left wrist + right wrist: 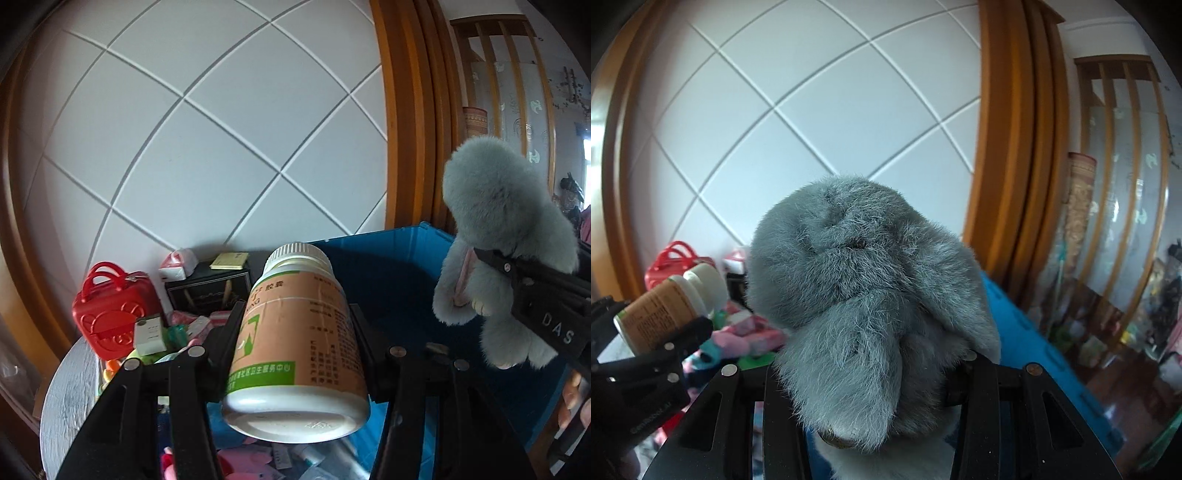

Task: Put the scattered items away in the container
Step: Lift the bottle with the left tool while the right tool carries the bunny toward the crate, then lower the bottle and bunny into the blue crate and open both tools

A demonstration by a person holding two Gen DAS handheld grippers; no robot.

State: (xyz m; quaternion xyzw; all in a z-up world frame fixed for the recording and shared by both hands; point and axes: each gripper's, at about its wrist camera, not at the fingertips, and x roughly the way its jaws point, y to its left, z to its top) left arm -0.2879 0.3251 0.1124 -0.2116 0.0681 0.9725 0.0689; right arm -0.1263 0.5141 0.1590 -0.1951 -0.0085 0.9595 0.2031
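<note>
While both loads hang above the blue plastic container [388, 258], we judge the job midway: our left gripper [295, 317] is clamped on the white-capped tan pill bottle [295, 332], our right gripper [871, 369] on the grey plush rabbit [864, 288]. Only our left view shows small items already inside and the red plastic case [110, 310] outside.

Soft, even daylight fills both views. The white panelled wall [207, 147] is bright, without glare. Fisheye bending curves the door frame [1004, 147], corners go black, and the blue bin [391, 280] holds shadow.
</note>
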